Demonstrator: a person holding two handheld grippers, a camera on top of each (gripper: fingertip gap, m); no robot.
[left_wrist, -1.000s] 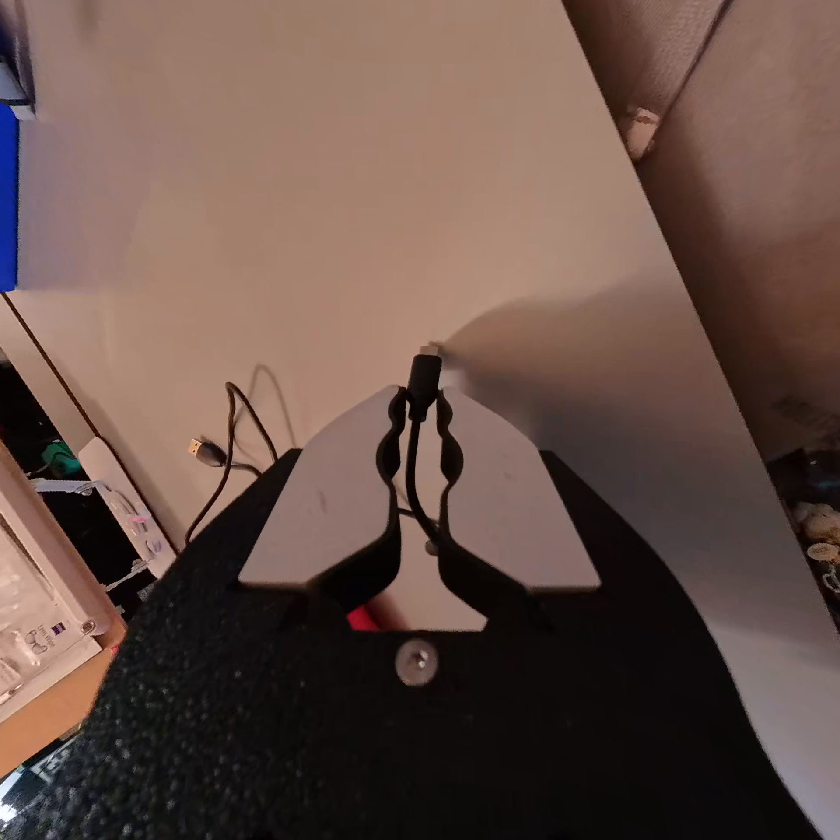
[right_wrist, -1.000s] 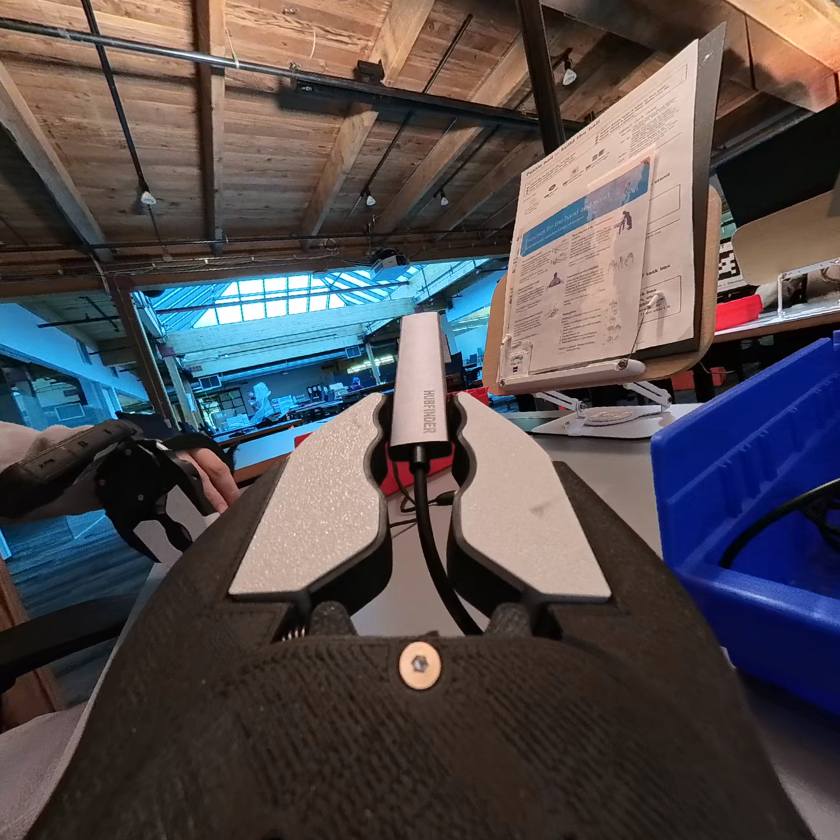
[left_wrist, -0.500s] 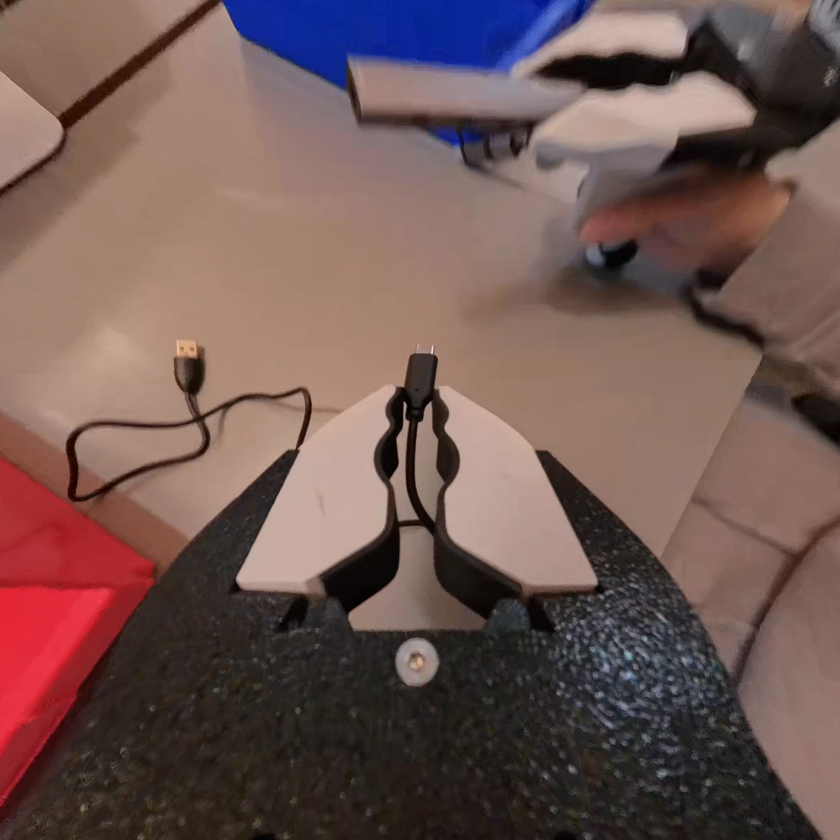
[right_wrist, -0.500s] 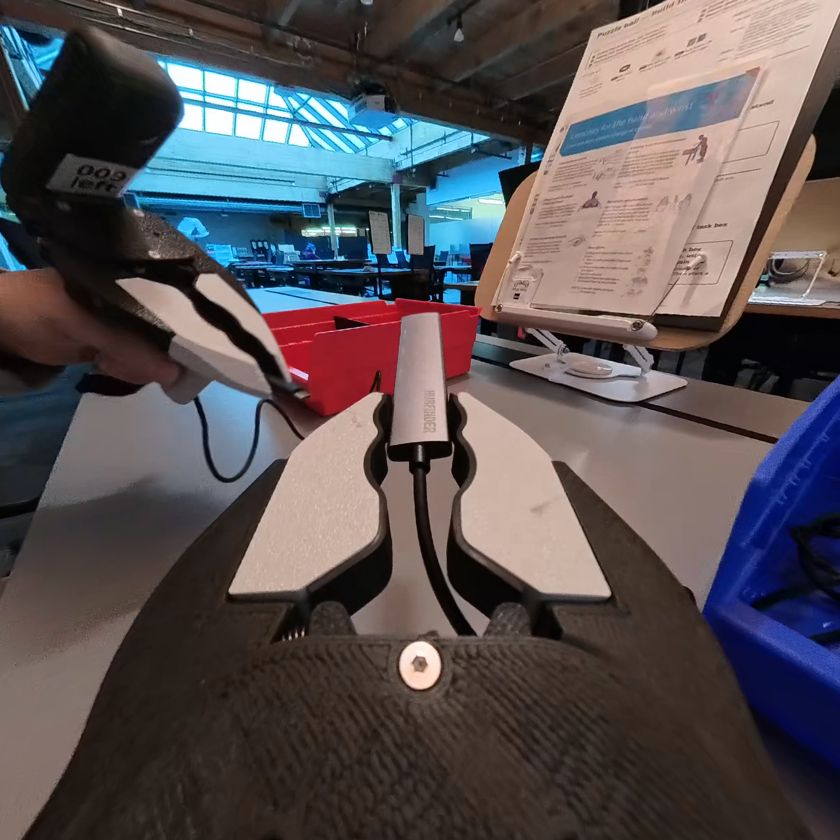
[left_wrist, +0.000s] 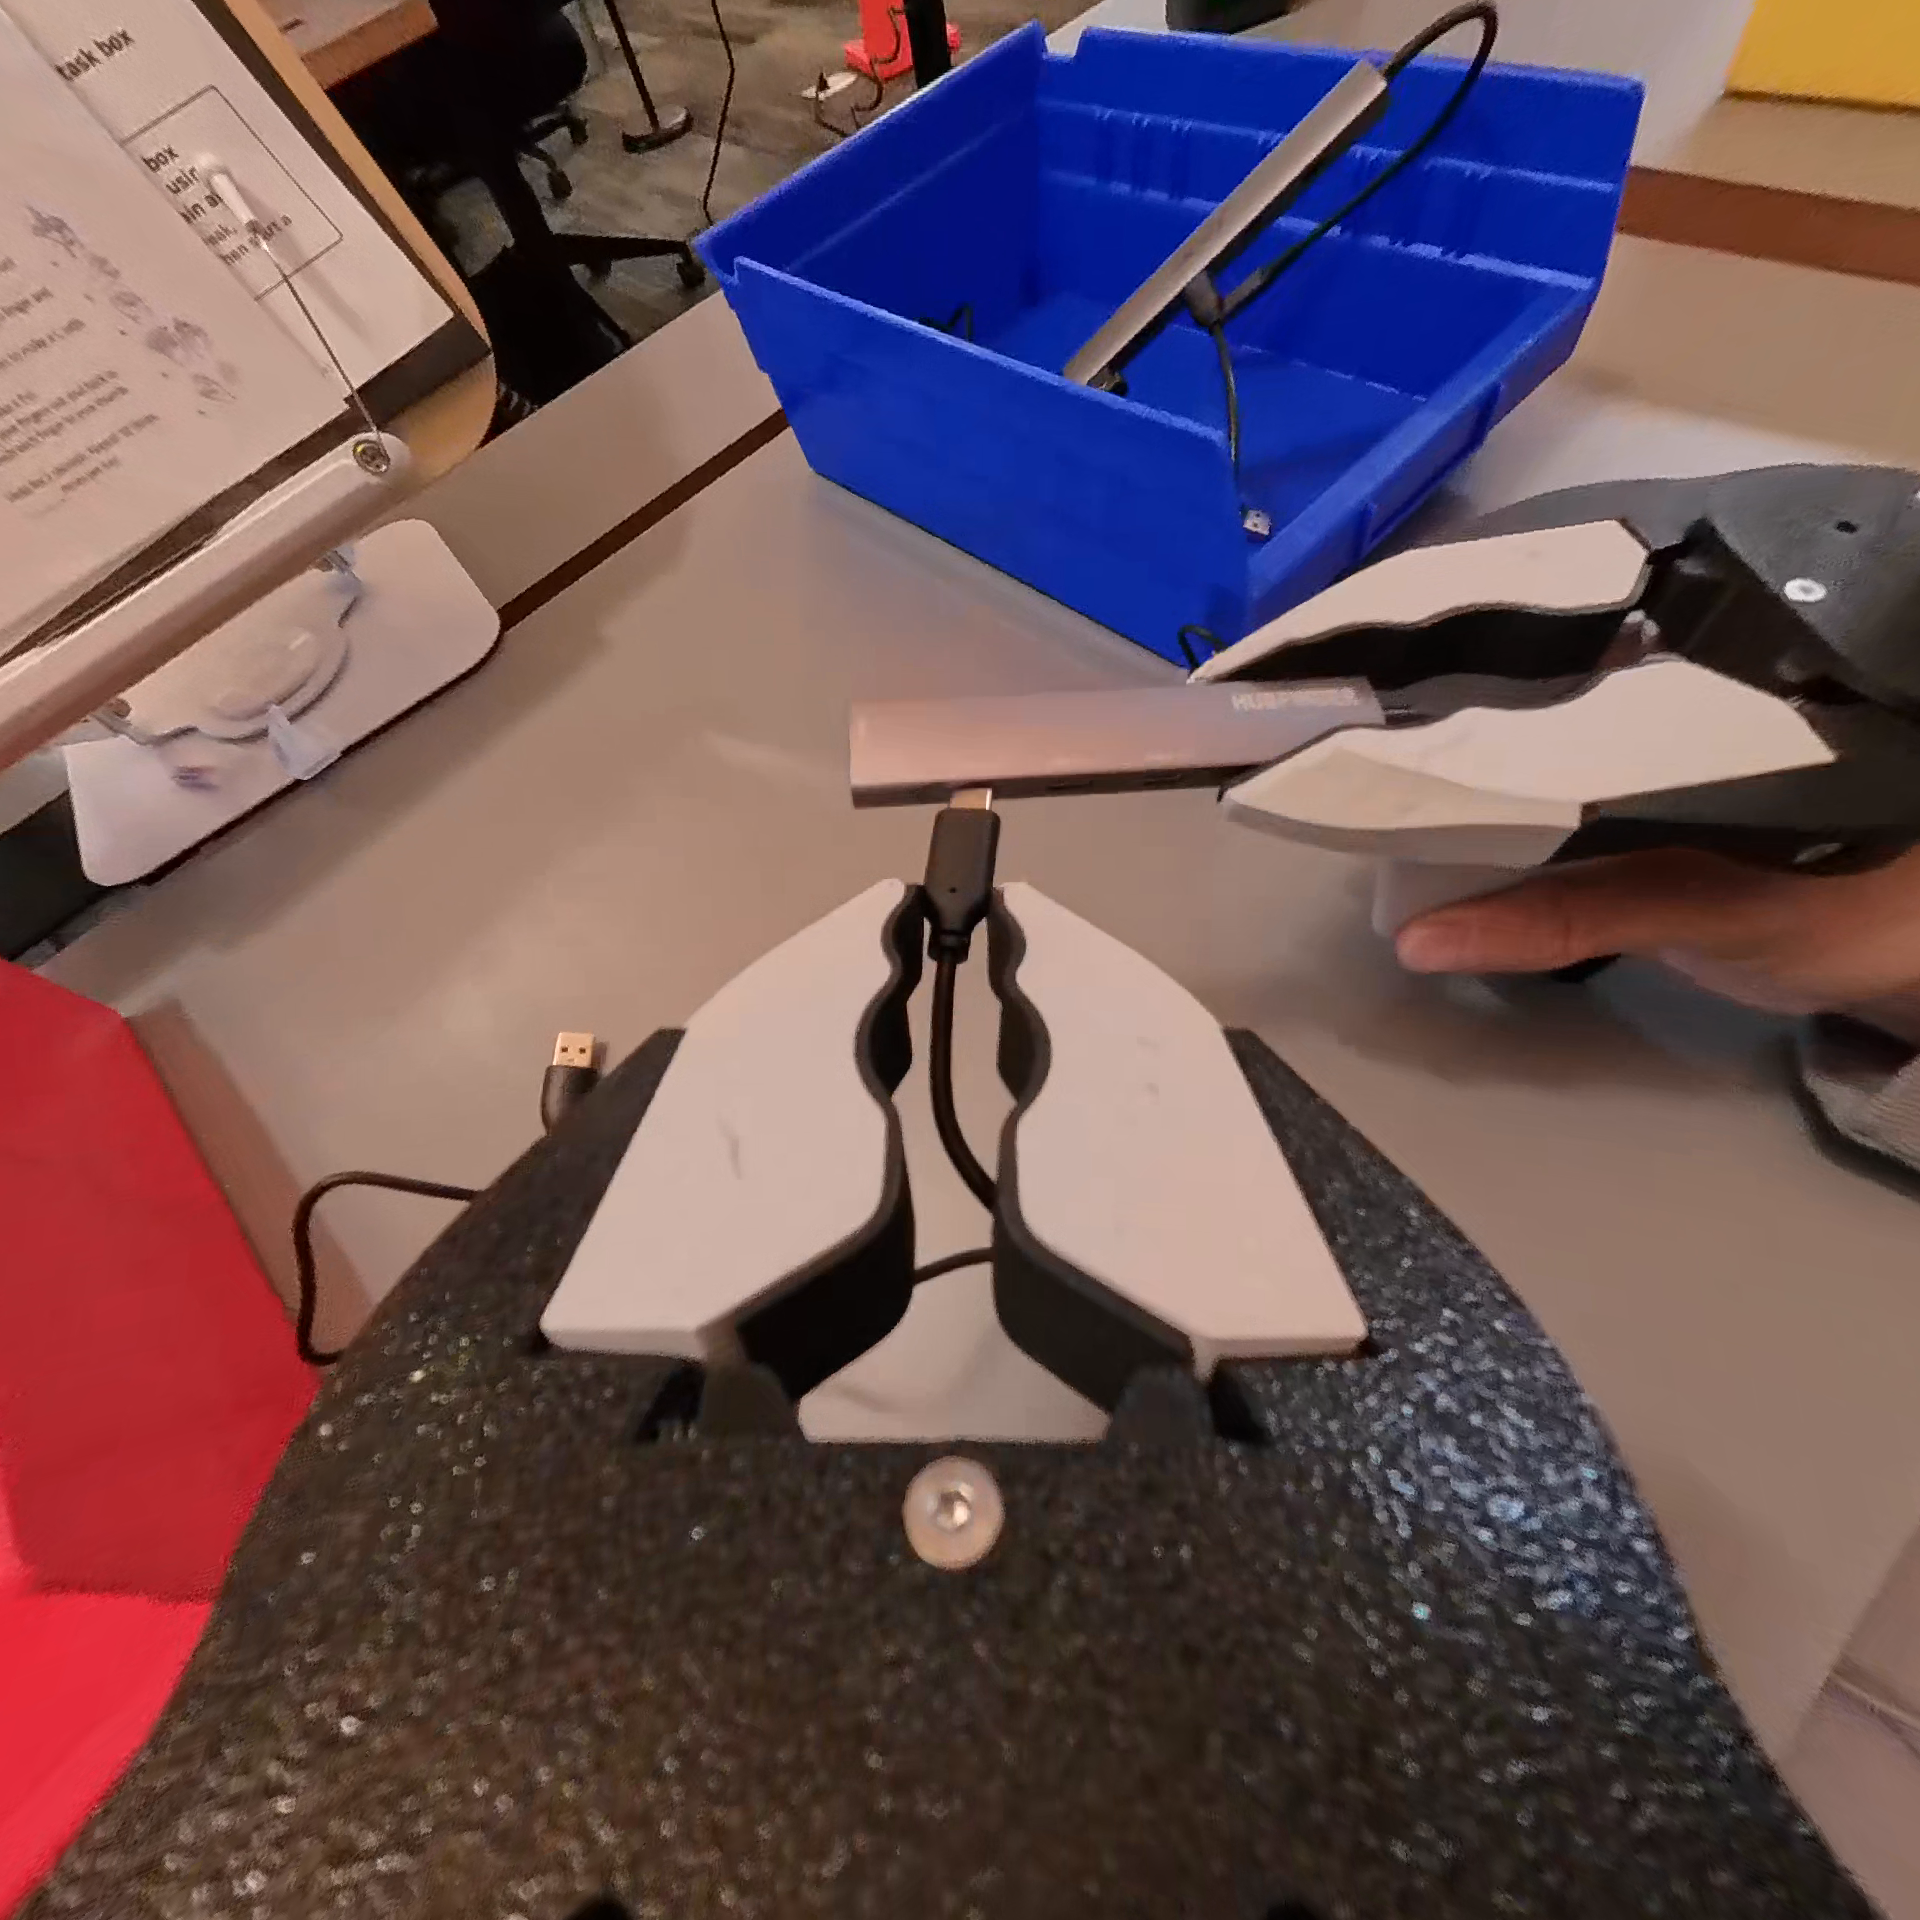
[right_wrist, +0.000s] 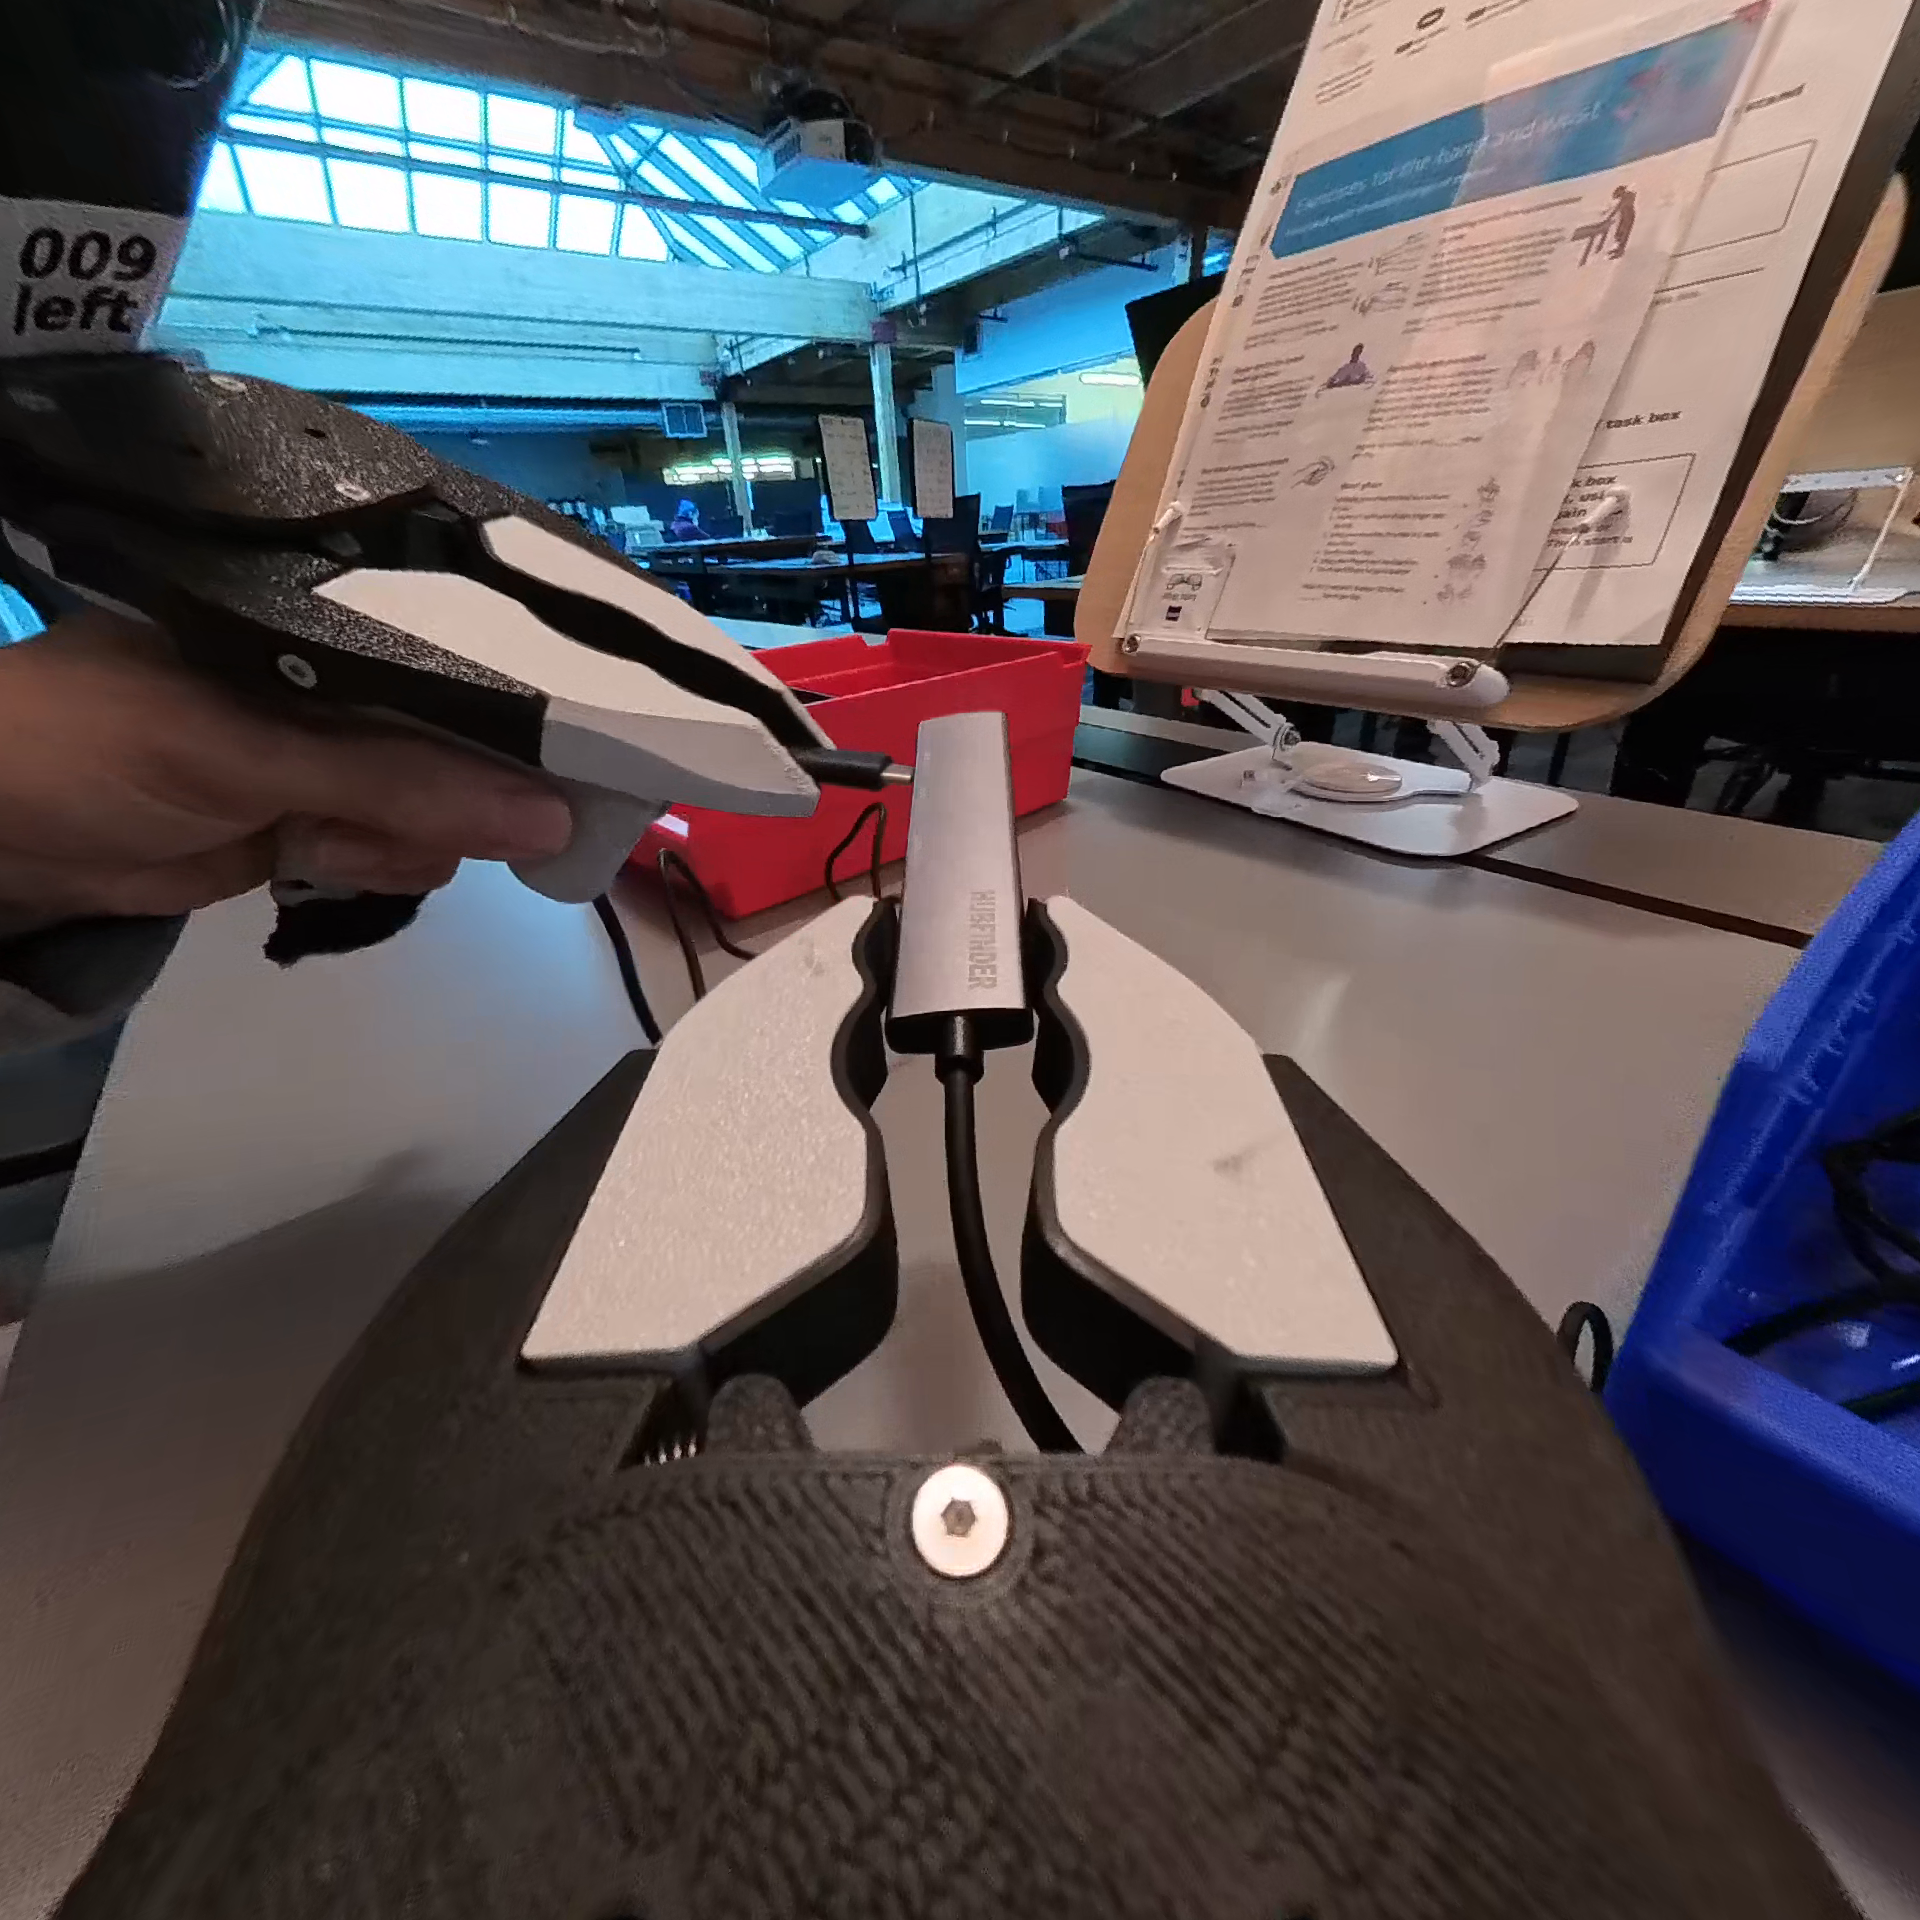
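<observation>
The left gripper (left_wrist: 961, 914) is clenching a black USB-C plug (left_wrist: 964, 860), its metal tip touching the side of the grey USB hub (left_wrist: 1049, 750) that the right gripper (right_wrist: 958, 914) is gripping above the grey table (left_wrist: 644, 644). A blue bin (left_wrist: 997, 468) holding another hub (left_wrist: 1226, 223) is standing behind; a red bin (right_wrist: 914, 769) and a document stand (right_wrist: 1351, 779) are sitting nearby.

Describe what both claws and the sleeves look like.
Both match: left claw and right claw have light grey flat fingers with wavy black inner edges, on black speckled bodies with a silver screw. The left body carries a white label. Grey sleeve cuffs show.
</observation>
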